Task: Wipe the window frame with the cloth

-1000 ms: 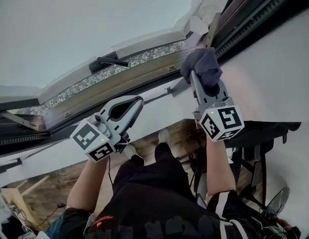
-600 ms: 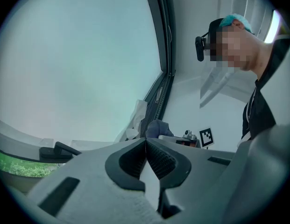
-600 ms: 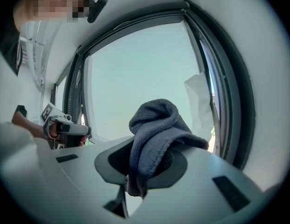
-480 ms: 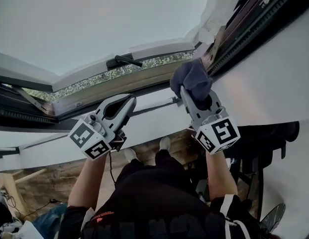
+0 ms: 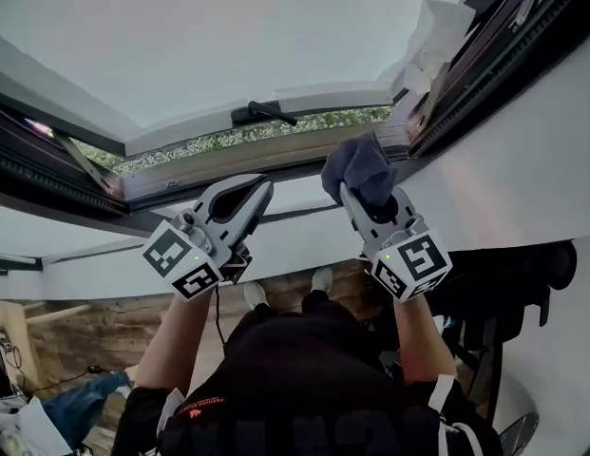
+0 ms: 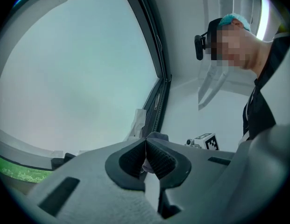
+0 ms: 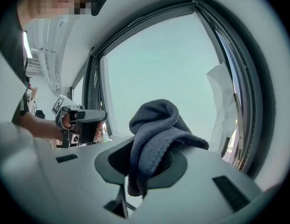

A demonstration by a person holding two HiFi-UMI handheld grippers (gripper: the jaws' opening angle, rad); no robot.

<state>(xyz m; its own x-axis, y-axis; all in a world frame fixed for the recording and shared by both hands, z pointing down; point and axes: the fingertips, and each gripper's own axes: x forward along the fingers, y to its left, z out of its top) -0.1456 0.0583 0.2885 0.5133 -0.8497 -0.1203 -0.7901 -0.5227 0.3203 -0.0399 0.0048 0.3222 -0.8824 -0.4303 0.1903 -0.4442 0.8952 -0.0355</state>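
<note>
The right gripper (image 5: 369,200) clamps the grey cloth (image 5: 358,166), bunched at its tips near the window frame (image 5: 211,165) corner, while the left gripper (image 5: 260,191) hangs closed and empty; dragged hard along the rail, that loose wad could pull free.

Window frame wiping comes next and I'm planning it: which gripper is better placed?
Right: the right gripper is shut on the cloth, beside the window frame; the left gripper is shut, empty.
</note>
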